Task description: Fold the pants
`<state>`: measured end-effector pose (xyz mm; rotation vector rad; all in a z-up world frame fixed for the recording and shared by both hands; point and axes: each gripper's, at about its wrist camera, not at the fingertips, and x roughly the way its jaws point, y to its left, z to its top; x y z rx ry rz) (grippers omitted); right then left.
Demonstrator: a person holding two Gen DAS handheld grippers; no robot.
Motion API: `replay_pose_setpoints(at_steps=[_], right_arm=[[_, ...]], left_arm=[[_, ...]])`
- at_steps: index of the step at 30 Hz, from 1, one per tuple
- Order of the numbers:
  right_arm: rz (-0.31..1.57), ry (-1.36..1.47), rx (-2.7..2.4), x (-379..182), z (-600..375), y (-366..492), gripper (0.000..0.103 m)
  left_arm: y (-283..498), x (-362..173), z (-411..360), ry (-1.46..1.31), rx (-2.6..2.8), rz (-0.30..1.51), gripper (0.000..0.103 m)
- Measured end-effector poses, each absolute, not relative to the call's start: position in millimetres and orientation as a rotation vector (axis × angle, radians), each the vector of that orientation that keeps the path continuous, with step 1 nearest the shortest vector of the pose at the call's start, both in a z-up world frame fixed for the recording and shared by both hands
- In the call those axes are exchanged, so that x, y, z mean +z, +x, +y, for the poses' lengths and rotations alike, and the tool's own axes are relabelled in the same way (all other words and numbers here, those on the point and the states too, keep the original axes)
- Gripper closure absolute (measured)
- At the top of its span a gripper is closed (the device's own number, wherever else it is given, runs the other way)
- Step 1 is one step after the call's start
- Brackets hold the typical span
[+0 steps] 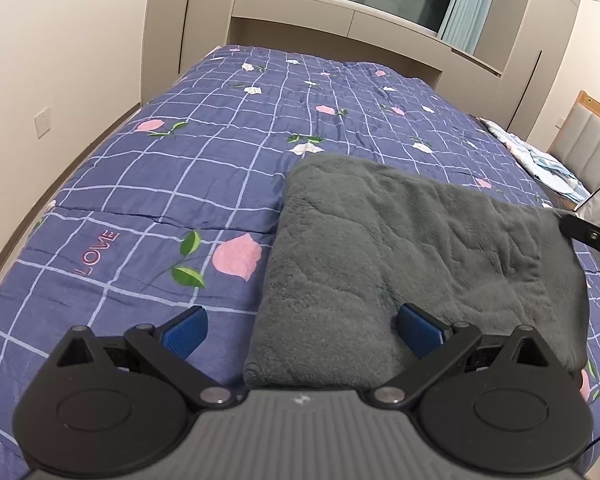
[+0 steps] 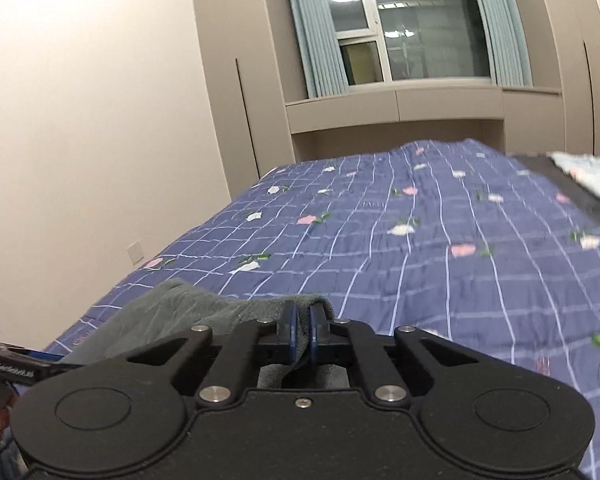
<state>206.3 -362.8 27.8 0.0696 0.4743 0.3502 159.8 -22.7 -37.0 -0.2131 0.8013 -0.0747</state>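
Two hand-held grippers mid-fold: right hand-held gripper clamped on a corner of the gray fleece pants lying part-folded on the bed, left hand-held gripper spread wide, empty, hovering at near edge; next, likely grab that edge and fold over.

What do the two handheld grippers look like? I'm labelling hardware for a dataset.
Left gripper: black linkage arms with silver pivot pins, round black discs, blue ribbed pads, ribbed grey body. Right gripper: same black linkage and blue pads, black speckled body.
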Motion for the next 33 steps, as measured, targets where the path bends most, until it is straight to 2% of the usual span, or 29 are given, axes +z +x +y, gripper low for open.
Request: replay_pose_setpoints(at_steps=[6,9,12,14,17,19,23,28,33], right_arm=[[0.543,0.031,0.288,-2.8,-362.6,215.5,0.096],[0.553,0.039,0.265,-11.9,-364.7,209.1,0.090],[0.541,0.051,0.244,-7.3,-364.9,202.3,0.071],[0.533,0.103,0.241,-2.4,-368.0,200.8,0.042],[0.509,0.134,0.240,5.7,-363.0,199.6,0.020],[0.501,0.100,0.229,8.0,-352.5,196.9,0.010],[0.515,-0.004,0.230,1.1,-331.5,185.9,0.004],[0.530,-0.242,0.214,-32.0,-309.4,162.9,0.001],[0.561,-0.127,0.195,-40.6,-324.5,161.2,0.001]], left_arm=[[159.8,-37.9,-23.2,-0.213,-0.090,0.803,0.001],[159.8,-36.0,-20.8,-0.220,-0.091,0.800,0.001],[160.4,-29.8,-15.9,-0.250,-0.078,0.770,0.001],[165.0,-26.6,-15.0,-0.255,-0.058,0.761,0.001],[173.8,-25.0,-17.8,-0.238,-0.044,0.764,0.001],[178.3,-27.0,-21.8,-0.216,-0.040,0.778,0.001],[173.9,-36.4,-25.8,-0.194,-0.061,0.793,0.001],[165.7,-47.2,-25.4,-0.199,-0.088,0.810,0.000],[162.6,-42.4,-22.9,-0.188,-0.106,0.804,0.001]])
